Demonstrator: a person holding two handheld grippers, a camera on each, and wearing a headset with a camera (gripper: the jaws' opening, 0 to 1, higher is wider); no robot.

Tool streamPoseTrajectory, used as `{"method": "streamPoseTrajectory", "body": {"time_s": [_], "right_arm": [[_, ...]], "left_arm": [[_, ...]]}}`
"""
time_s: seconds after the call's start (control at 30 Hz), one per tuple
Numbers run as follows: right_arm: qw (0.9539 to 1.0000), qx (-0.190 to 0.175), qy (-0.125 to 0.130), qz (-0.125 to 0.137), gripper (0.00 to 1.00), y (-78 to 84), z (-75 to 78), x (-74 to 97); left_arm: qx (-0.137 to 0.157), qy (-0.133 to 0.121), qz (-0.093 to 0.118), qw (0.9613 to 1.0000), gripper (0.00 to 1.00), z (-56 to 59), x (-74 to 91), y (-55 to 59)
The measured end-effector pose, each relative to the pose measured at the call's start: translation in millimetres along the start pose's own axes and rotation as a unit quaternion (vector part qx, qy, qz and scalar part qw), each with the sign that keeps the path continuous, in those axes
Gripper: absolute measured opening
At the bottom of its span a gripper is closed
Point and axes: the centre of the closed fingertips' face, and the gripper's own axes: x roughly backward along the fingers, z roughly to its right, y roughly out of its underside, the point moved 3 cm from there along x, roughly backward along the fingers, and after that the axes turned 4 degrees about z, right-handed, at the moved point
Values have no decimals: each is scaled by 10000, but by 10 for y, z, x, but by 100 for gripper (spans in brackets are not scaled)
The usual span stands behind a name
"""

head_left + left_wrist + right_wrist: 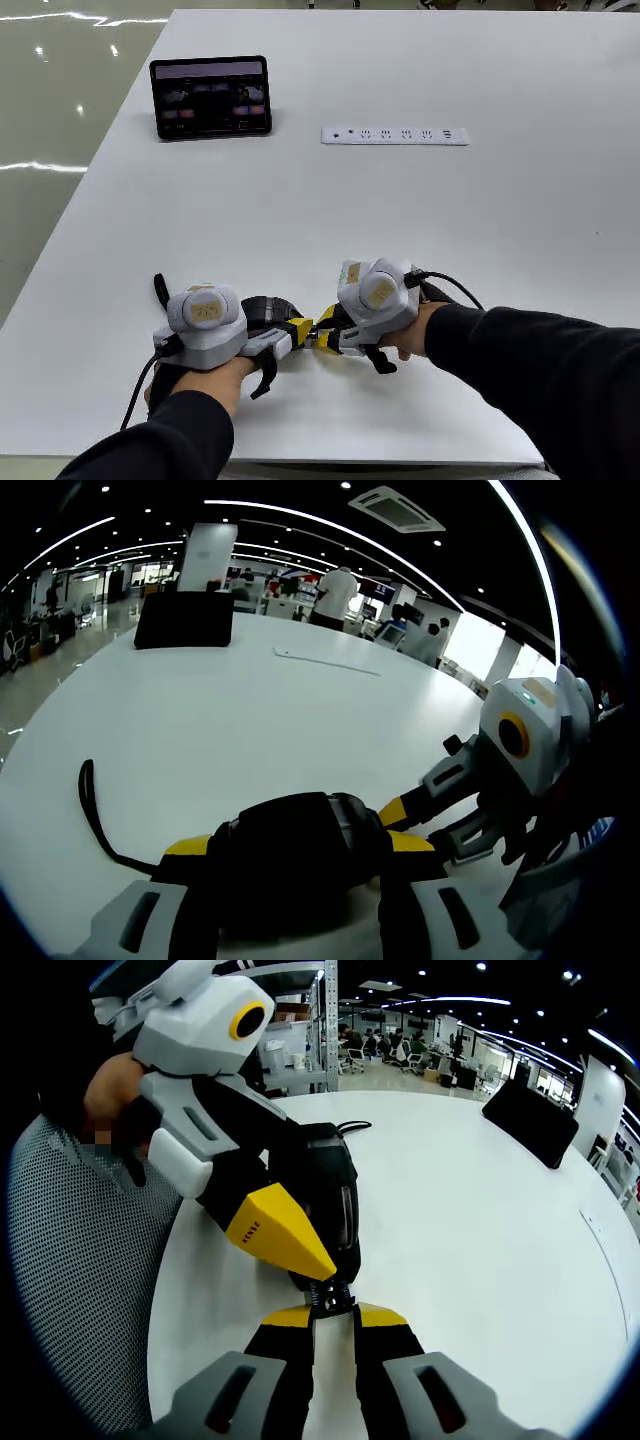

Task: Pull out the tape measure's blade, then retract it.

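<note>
Low centre, head view: my left gripper [300,842] clamps tape measure [320,1190] case, likely rigid, slick; right gripper [330,1318] pinches blade hook [330,1296], thin, springy, best pull point.

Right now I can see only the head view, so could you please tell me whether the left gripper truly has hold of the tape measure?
Observer: Yes. In the left gripper view the left gripper has both yellow-tipped jaws shut against the sides of the black tape measure.
Operator: Thank you. What has the right gripper caught?
Observer: In the right gripper view the right gripper is shut on the end hook of the blade.
Operator: Is much blade out?
Observer: Hardly any shows there; the end hook sits close against the mouth of the case.
</note>
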Motion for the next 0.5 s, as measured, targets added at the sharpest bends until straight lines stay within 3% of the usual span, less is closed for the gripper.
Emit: {"method": "streamPoseTrajectory", "body": {"time_s": [0.1,0.17,0.5], "right_arm": [[10000,-6,8,20,10,-6,-4,-8],[10000,-39,31,43,10,-9,2,-15],[9999,-113,46,108,9,-8,8,-22]], "left_arm": [[29,-10,37,10000,60,-12,-1,-4],[241,33,78,9997,60,-30,7,-16],[113,27,93,9999,61,-12,-1,-5]]}}
